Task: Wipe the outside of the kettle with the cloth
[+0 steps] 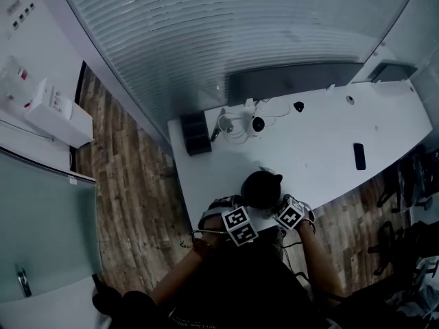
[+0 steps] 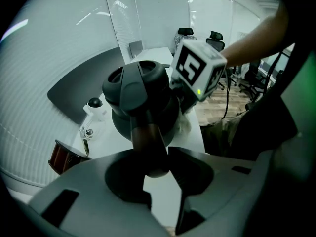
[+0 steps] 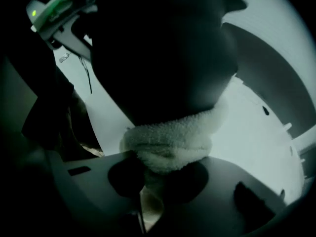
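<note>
From above, the kettle sits at the counter's near edge, between the left tool and right tool. Left gripper view: the jaws clamp its handle, which runs back toward the tool. Right gripper view: the jaws pinch the cloth, pressed against the kettle's side straight ahead.

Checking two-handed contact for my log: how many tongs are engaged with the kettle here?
2. The left tongs clamp the kettle handle; the right tongs hold the cloth against the kettle body. None hidden.
</note>
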`<move>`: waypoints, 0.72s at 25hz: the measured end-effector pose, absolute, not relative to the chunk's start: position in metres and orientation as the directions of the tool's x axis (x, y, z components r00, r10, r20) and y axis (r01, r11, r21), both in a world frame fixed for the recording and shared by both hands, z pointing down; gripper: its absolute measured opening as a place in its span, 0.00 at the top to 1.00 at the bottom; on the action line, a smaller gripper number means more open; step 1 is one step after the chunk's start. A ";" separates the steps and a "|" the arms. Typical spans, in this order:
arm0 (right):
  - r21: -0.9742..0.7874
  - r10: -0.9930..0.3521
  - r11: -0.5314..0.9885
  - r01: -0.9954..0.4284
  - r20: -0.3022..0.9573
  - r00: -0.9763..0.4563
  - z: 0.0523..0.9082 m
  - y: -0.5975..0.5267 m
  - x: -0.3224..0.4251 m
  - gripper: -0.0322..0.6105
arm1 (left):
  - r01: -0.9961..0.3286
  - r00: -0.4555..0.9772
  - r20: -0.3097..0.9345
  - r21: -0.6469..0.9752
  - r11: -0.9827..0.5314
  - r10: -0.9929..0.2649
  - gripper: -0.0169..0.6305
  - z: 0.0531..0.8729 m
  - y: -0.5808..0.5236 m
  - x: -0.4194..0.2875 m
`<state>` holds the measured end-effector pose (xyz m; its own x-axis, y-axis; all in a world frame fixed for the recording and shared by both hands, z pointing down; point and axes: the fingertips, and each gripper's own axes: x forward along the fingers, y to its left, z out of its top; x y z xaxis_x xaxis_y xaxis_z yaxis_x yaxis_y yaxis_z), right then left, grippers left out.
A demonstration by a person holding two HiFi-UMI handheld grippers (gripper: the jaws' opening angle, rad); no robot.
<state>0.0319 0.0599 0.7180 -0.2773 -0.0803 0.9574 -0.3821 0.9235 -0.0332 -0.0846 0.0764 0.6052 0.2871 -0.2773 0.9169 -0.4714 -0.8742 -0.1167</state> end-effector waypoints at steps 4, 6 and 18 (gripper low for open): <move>-0.082 -0.044 0.915 -0.396 0.953 -0.301 0.750 0.074 0.026 0.84 | -0.465 0.294 0.915 -0.116 -0.877 -0.277 0.78 0.604 0.076 -0.081; -0.077 -0.066 0.906 -0.417 0.945 -0.319 0.744 0.073 0.027 0.84 | -0.459 0.293 0.913 -0.125 -0.880 -0.283 0.78 0.604 0.075 -0.083; 0.171 -0.341 0.897 -0.407 0.854 -0.393 0.569 0.060 0.015 0.84 | -0.334 0.163 0.940 -0.233 -0.913 -0.299 0.77 0.607 0.037 -0.118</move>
